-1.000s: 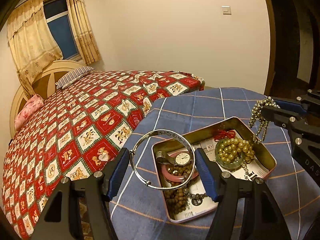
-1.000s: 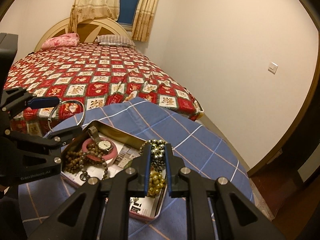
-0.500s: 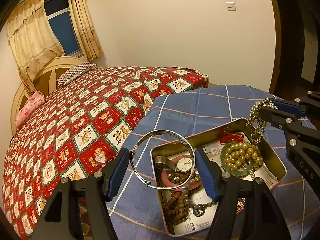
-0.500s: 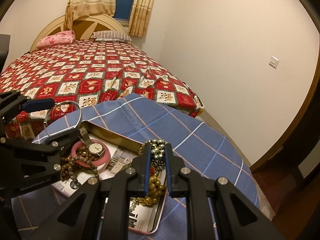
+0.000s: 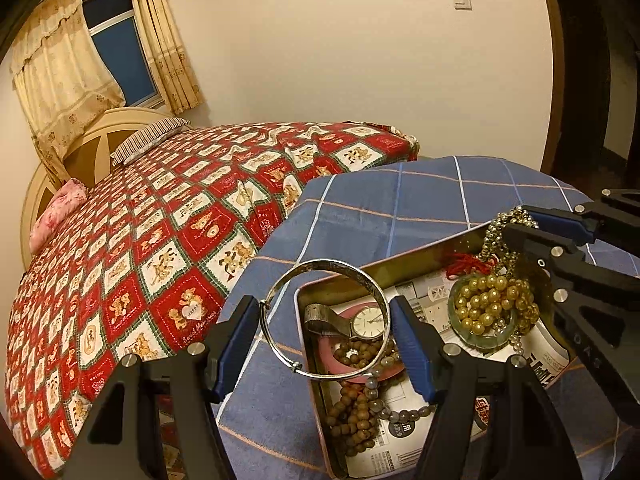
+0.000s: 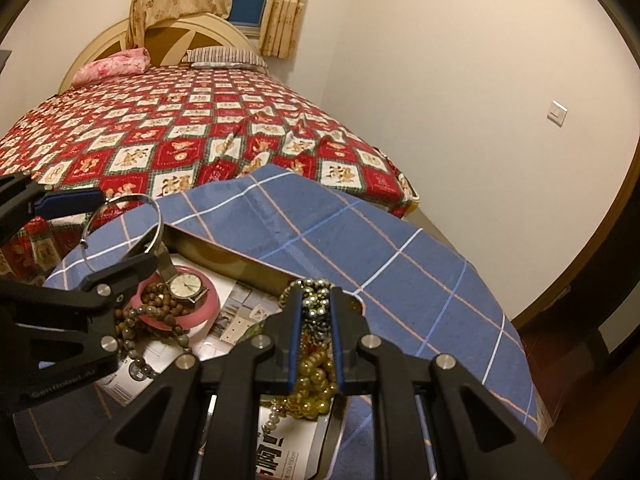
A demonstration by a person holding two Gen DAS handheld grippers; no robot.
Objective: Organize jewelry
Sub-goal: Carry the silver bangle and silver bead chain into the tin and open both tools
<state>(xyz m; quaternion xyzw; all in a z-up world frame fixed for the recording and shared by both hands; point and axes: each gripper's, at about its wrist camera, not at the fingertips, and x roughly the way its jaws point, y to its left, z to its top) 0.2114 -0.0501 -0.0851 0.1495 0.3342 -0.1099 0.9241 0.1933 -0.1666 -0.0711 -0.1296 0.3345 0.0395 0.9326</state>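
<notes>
My left gripper [image 5: 326, 320] is shut on a silver bangle [image 5: 280, 286], holding it upright above the near left corner of a metal tin [image 5: 400, 268]. The bangle also shows in the right wrist view [image 6: 90, 232]. My right gripper [image 6: 314, 310] is shut on a dark metallic bead necklace [image 6: 316, 304], which hangs over the tin's right side [image 5: 494, 232]. The tin holds a wristwatch [image 5: 366, 322] on a pink bangle [image 6: 204, 308], brown wooden beads [image 5: 352, 412] and gold pearls [image 5: 488, 306] in a green bangle.
The tin sits on a round table with a blue checked cloth [image 5: 400, 200]. A bed with a red patterned quilt [image 5: 160, 220] stands close behind and to the left. A dark doorway [image 5: 600, 80] is at the right.
Both grippers have shifted slightly left over the table with their jewellery still held. The tin now sits further right in the left wrist view.
</notes>
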